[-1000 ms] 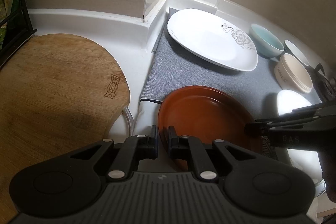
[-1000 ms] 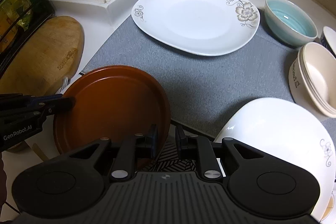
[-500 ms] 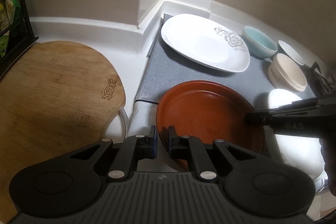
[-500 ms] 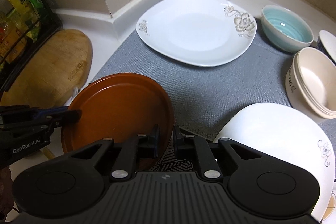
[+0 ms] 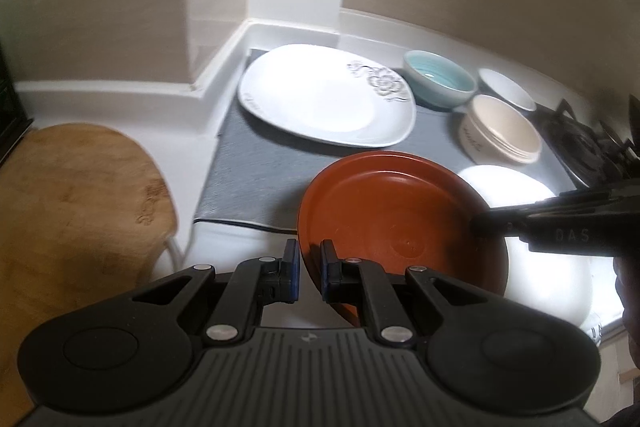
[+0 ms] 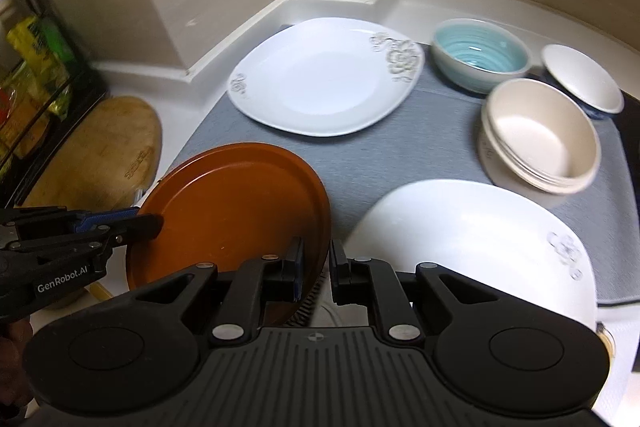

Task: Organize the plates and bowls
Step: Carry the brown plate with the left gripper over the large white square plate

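Two tools had the brown plate [image 5: 384, 211] pinched by its rim, one on each side, and it had come up off the grey mat [image 5: 256, 179] compared with a second back.

Left wrist view: the left tool [image 5: 309, 267] was nearly closed, pads clamped on the plate's near-left edge. The right tool [image 5: 476, 227] reached in from the right and gripped the far rim. A second earlier the plate was lying on the mat's front edge; now it was tilted in the air, over the front of the mat, with the big white flower plate [image 5: 328, 95] further back. My guess is it's headed onto one of the white plates (stacking, probably).

Right wrist view: the right tool [image 6: 316, 267] had just been closing, its jaws now almost together with the plate's [image 6: 236, 203] rim between them. The left tool [image 6: 154, 223] held the opposite edge. A second white plate [image 6: 472, 239] sat just right of the brown one.

Containers: the teal bowl [image 6: 480, 55] looked empty, so did the small white bowl [image 6: 584, 79]. The cream bowls [image 6: 540, 135] were nested in a stack, top one empty. Brown plate carried nothing either.
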A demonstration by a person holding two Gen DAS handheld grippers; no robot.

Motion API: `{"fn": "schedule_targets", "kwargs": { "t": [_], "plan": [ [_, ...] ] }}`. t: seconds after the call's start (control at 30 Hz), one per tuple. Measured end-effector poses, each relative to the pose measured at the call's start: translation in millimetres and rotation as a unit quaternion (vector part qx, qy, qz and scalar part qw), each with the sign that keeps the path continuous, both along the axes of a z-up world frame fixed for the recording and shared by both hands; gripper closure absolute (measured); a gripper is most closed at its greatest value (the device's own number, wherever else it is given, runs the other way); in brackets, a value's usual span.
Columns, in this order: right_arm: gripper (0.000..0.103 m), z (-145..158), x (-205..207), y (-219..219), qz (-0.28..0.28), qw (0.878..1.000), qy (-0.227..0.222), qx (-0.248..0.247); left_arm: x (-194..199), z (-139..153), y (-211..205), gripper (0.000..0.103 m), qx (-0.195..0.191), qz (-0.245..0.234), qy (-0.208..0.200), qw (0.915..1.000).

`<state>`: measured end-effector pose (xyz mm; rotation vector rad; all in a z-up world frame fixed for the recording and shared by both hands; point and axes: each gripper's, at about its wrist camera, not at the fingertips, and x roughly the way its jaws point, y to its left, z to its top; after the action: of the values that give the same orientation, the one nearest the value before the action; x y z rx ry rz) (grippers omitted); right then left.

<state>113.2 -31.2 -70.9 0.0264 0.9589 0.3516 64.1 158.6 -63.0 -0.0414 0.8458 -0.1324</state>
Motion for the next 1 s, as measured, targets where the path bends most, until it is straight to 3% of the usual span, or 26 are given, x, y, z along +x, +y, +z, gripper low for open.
{"fn": "schedule_targets", "kwargs": {
  "t": [1.0],
  "plan": [
    [0.089,-6,-34,-42,-0.052,0.998,0.005,0.024,-5,-1,-38,0.093,0.012,-0.049,-0.002,0.9987]
  ]
}}
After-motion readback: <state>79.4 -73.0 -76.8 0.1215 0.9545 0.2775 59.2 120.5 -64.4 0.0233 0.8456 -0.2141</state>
